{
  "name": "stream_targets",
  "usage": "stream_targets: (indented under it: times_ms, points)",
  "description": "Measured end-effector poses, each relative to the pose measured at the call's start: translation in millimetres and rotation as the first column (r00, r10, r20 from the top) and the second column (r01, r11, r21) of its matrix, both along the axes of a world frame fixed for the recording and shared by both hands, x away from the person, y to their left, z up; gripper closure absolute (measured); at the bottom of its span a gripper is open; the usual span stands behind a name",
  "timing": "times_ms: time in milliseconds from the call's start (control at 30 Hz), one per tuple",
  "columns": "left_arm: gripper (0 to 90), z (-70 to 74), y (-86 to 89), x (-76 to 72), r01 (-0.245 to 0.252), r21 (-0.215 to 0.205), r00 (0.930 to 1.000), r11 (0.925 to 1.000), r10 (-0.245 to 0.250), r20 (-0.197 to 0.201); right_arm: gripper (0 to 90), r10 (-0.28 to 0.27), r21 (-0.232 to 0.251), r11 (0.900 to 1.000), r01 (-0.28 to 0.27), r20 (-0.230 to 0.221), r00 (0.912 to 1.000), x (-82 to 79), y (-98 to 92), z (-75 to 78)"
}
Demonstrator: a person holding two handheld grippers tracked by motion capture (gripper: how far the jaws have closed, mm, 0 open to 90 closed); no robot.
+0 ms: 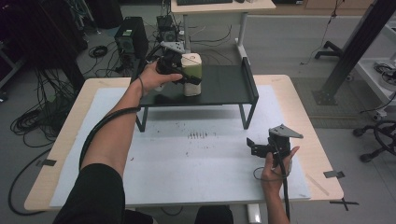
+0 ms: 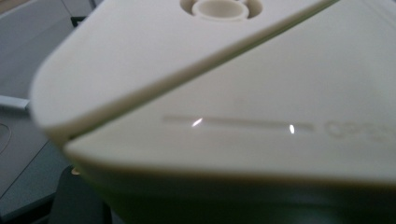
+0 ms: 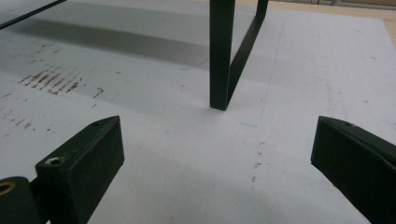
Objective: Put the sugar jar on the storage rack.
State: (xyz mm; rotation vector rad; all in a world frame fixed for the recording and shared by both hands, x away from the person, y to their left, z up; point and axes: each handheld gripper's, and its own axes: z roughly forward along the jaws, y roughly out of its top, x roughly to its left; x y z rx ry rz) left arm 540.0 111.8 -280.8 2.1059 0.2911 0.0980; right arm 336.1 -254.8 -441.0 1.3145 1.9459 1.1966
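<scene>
Cables and dark office gear crowd the floor behind a pale wooden surface (image 1: 299, 100) covered with a scuffed white sheet (image 1: 196, 158). On it stands a low black metal shelf with thin legs (image 1: 224, 84), one of which shows up close in the right gripper view (image 3: 219, 60).

At the shelf's left end sits a cream-coloured plastic container with a flat lid and a round moulded boss on top (image 1: 192, 72). The left hand-held gripper (image 1: 180, 70) is pressed in against its side; the left gripper view sits so close to the lid (image 2: 224, 93) that the jaws themselves are hidden, but they are drawn in as far as they go, so I judge that they pinch the container. Whether its base rests fully on the shelf or hangs just above it, I cannot tell.

The right hand-held gripper (image 1: 254, 145) waits low over the white sheet, well apart from the shelf, jaws spread wide with nothing between them (image 3: 215, 163).

The step in hand looks like setting down or lifting the container at the shelf. The next move calls for a steady, upright carry that keeps clear of the shelf's raised side rail.
</scene>
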Motion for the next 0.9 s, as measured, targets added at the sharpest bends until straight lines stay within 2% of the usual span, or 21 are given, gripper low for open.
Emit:
stream_targets:
  times_ms: [900]
  points:
    - [28.6, 0.7, -0.6, 0.4, 0.001, 0.008, 1.0000, 1.0000, -0.001, -0.004, 2.5, 0.003, -0.011, 1.000, -0.003, -0.006, 1.0000, 0.8, 1.0, -0.2]
